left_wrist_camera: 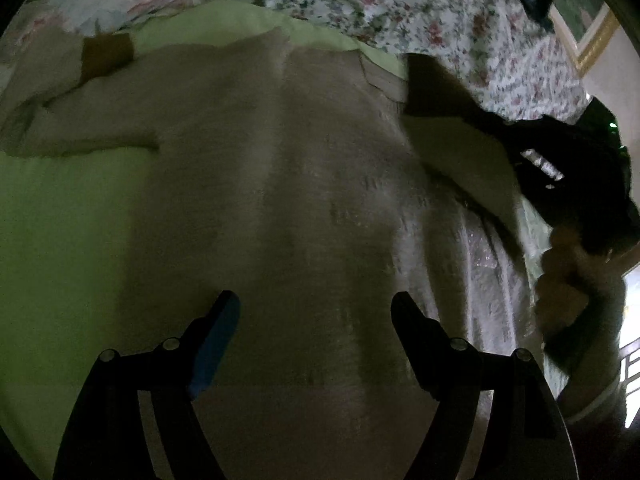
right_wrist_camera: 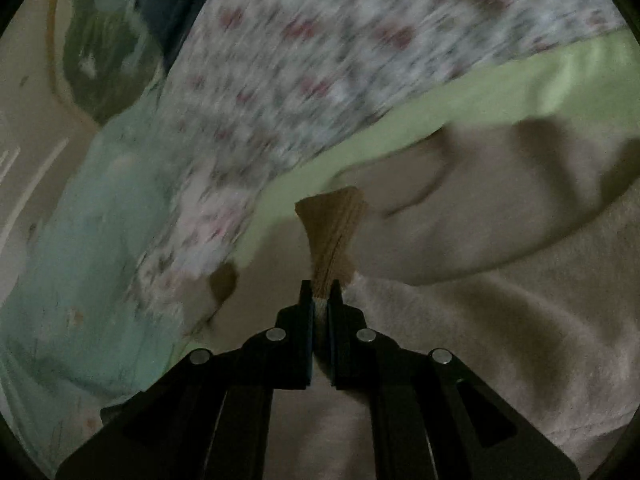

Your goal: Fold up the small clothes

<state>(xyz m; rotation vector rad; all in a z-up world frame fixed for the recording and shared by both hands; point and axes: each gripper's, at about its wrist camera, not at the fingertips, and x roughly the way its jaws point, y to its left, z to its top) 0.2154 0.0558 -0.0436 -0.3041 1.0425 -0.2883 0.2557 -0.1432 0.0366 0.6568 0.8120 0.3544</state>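
A small beige fleece top (left_wrist_camera: pixel 280 184) lies spread on a light green sheet (left_wrist_camera: pixel 60 240), one sleeve reaching out left with a brown cuff (left_wrist_camera: pixel 106 56). My left gripper (left_wrist_camera: pixel 316 312) is open and empty just above the top's body. In the right wrist view my right gripper (right_wrist_camera: pixel 321 288) is shut on the other sleeve's brown ribbed cuff (right_wrist_camera: pixel 332 232) and holds it lifted over the beige top (right_wrist_camera: pixel 500 300). The right gripper also shows as a dark shape at the right of the left wrist view (left_wrist_camera: pixel 560 168).
A floral bedcover (left_wrist_camera: pixel 400 4) lies beyond the green sheet (right_wrist_camera: pixel 480 92). A pale mint cloth (right_wrist_camera: pixel 80 260) hangs at the left of the right wrist view. A framed picture (left_wrist_camera: pixel 588 28) stands at the far right.
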